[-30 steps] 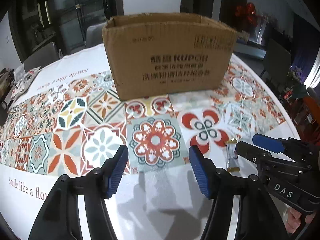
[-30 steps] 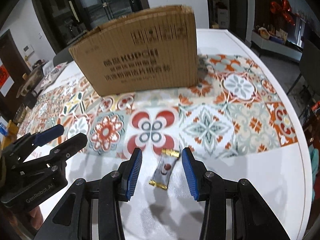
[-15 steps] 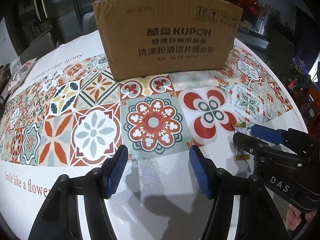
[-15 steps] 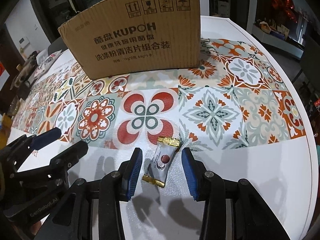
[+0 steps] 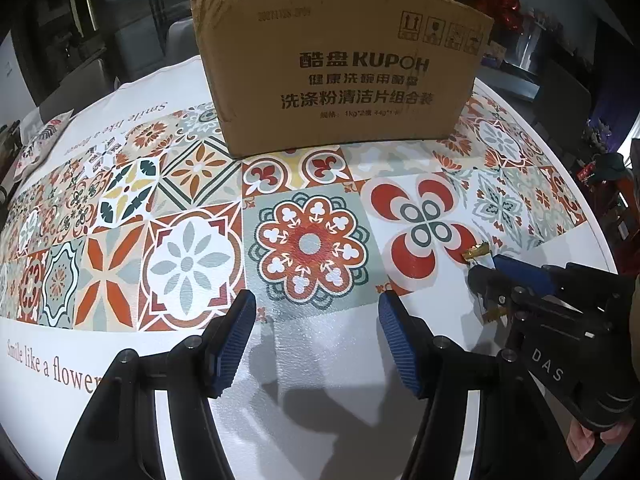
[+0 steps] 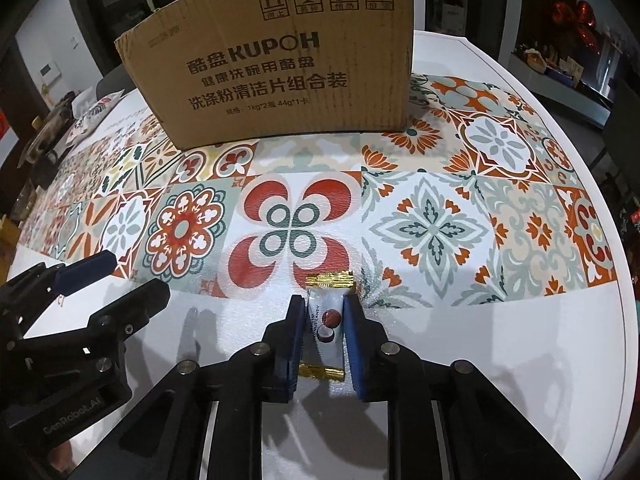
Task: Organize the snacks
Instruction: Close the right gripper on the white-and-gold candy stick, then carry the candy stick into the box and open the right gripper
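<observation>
A small white candy packet (image 6: 326,324) with gold crimped ends lies on the white front strip of the tablecloth. My right gripper (image 6: 323,312) is shut on it, one blue pad on each side. In the left wrist view the right gripper (image 5: 486,280) covers most of the packet (image 5: 476,251), with only its gold ends showing. My left gripper (image 5: 318,320) is open and empty above the cloth, to the left of the right one. A brown cardboard box (image 5: 340,68) printed KUPOH stands upright at the back of the table; it also shows in the right wrist view (image 6: 280,64).
The round table carries a patterned tile cloth (image 5: 184,256) with white borders. Its right edge (image 6: 616,304) curves close by. A printed snack bag (image 5: 38,140) lies at the far left. Chairs and dark furniture stand behind the table.
My right gripper's jaws have closed from open onto the candy packet. Both grippers have dropped lower and nearer the box, which now looms larger.
</observation>
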### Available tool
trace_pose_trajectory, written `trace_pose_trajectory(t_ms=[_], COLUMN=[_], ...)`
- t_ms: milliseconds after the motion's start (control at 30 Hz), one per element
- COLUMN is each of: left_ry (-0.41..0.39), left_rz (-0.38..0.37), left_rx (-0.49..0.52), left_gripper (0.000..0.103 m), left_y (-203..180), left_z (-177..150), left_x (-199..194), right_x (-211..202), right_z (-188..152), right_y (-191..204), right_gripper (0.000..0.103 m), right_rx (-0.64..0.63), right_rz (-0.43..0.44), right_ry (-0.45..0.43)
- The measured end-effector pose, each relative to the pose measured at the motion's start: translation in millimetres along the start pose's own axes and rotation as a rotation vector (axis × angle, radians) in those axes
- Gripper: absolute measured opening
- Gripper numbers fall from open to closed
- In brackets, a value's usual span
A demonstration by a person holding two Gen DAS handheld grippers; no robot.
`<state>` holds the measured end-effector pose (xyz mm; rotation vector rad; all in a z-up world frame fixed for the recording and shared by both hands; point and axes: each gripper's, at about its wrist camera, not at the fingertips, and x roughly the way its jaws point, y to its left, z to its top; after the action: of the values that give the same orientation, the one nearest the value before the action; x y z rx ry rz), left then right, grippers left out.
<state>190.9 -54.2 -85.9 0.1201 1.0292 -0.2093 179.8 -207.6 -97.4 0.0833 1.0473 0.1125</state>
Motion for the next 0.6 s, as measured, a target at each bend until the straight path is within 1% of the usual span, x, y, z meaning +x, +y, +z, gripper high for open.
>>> trace_pose_trajectory(t_ms=[133, 300, 533, 600], left_ry=[-0.006, -0.034, -0.083, -0.099], left_rz=[-0.002, -0.005, -0.016, -0.009], left_rx=[-0.006, -0.01, 0.0, 0.003], left_gripper=[0.063, 0.063, 0.063, 0.063], left_y=[0.7, 0.6, -0.4, 0.4], left_z=[1.0, 4.7, 17.4, 21.9], left_x=[-3.5, -14.4, -34.1, -39.2], right_x=[-2.9, -13.3, -34.2, -40.1], right_z=[-0.5, 1.4, 11.1, 14.4], right_y=[0.8, 2.5, 6.2, 7.4], right_gripper=[0.021, 0.021, 0.021, 0.021], right_rx=[0.004, 0.002, -0.008, -0.012], right_rz=[0.013, 0.028, 0.041, 0.045], right_ry=[-0.005, -0.031, -0.092, -0.108])
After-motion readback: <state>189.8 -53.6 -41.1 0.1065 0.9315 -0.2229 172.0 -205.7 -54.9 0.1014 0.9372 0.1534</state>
